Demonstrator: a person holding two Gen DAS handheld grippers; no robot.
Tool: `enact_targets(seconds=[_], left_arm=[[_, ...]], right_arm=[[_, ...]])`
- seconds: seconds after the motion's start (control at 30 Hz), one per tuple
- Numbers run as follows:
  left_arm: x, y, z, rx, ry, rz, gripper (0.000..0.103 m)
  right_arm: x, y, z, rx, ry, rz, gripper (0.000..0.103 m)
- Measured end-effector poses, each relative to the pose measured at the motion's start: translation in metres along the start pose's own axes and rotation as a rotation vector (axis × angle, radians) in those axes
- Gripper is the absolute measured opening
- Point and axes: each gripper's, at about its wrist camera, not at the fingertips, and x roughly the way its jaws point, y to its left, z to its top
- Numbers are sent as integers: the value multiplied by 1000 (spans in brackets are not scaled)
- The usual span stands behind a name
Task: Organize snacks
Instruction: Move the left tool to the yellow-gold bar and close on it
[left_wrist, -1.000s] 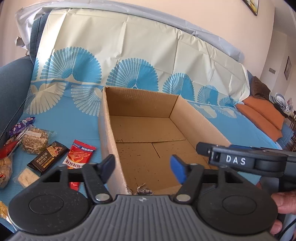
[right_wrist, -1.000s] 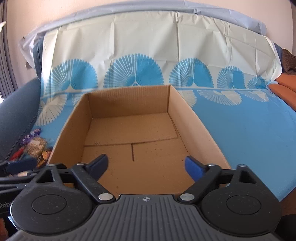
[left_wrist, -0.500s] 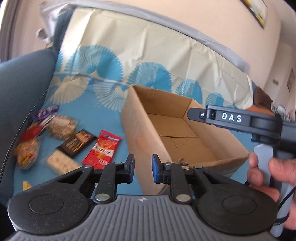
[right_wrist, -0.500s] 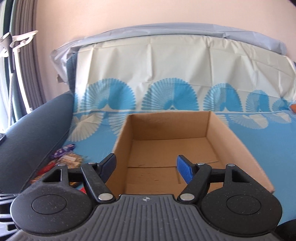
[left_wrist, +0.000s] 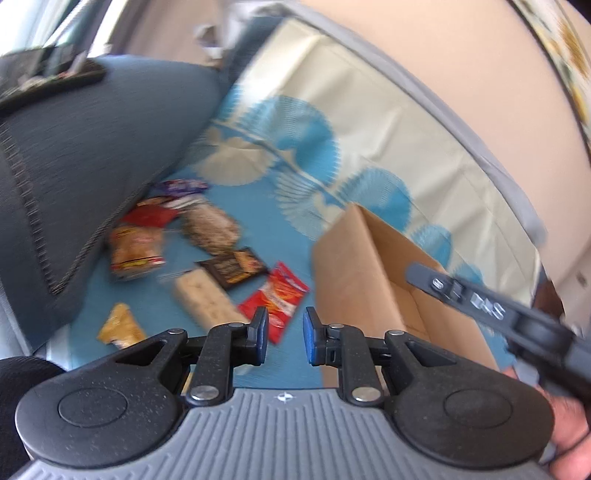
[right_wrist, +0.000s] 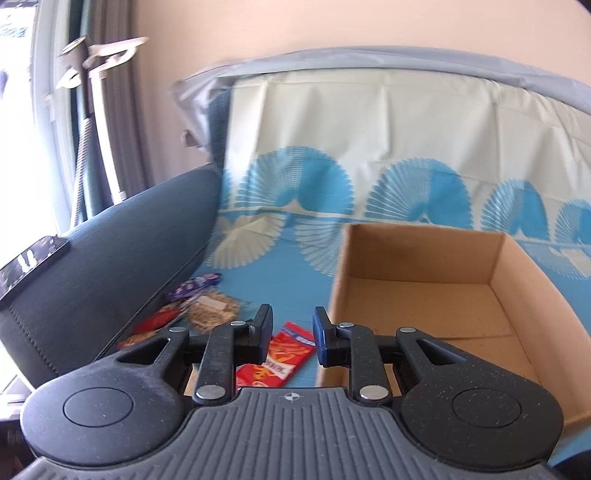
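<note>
Both claws, left claw (left_wrist: 282, 339) and right claw (right_wrist: 292, 339), are pressed nearly together, empty; unless reopened, they would shove the red foil snack packet (left_wrist: 274, 300) against the brown cardboard box (right_wrist: 443, 295).

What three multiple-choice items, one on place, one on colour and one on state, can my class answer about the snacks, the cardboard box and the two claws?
1. Where do the snack packets lie?
A. inside the box
B. on the blue cloth, left of the box
C. on the sofa armrest

2. What colour is the packet nearest the box?
A. red
B. green
C. white

3. What is in the box?
A. a packet
B. both claws
C. nothing visible

Key: 1 B, the snack packets lie on the cloth beside the cardboard box. 2 A, the red packet lies closest to it. 3 C, only bare floor shows; the left claw and right claw are nearly closed and hold nothing.
</note>
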Motion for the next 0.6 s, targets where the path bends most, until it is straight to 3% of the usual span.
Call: enact_targets(seconds=[0.13,0.23,0.4,0.6], left_arm=[[10,42,-1,-226,68,109,22],[16,59,1,-304,71,153,25],[28,65,-1,-306,122,208,41],[38,56,-6,-220,146,274,43]], right_arm=[[10,20,-6,-66,49,59,25],[20,31,-10,-97,73,84,25],[48,44,-18,-129,145,116,27],[80,61,-29,-180,239,169,38]])
